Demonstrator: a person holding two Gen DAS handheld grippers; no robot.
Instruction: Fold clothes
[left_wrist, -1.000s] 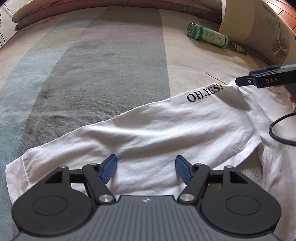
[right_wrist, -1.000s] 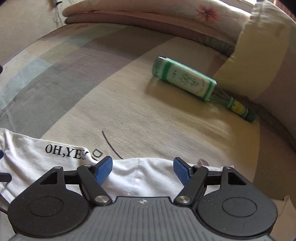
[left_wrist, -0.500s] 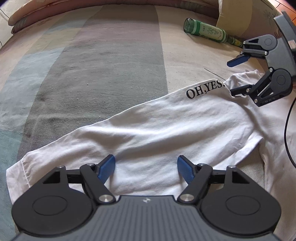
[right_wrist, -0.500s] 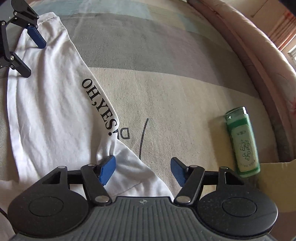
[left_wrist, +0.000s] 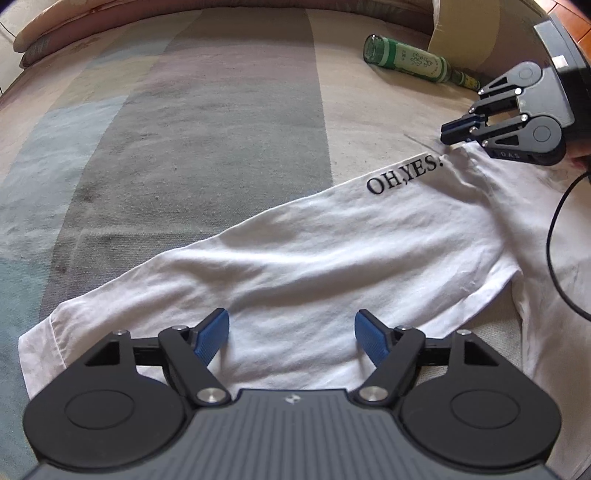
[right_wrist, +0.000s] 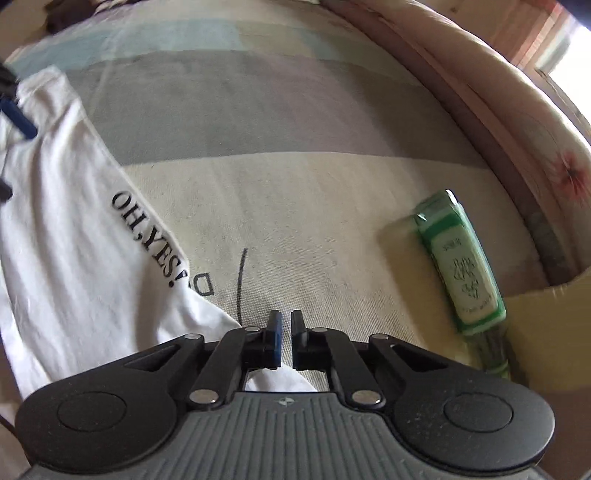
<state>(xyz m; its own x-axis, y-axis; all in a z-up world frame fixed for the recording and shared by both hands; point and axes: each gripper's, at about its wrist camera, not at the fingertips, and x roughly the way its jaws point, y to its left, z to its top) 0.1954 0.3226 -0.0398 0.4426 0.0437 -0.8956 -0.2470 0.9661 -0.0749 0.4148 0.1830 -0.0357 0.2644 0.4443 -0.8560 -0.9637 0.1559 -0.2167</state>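
lying under spread left fingers, white shirt on bed

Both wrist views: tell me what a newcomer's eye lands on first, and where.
The white shirt printed "OH,YES!" lies spread across the striped bedspread. The right gripper is closing its jaws at the shirt's corner by the print, while the left gripper hangs open over the other end. A green bottle lies on its side beyond the shirt.

Shirt soft white cloth; bedcover coarse weave; bottle glossy green glass.
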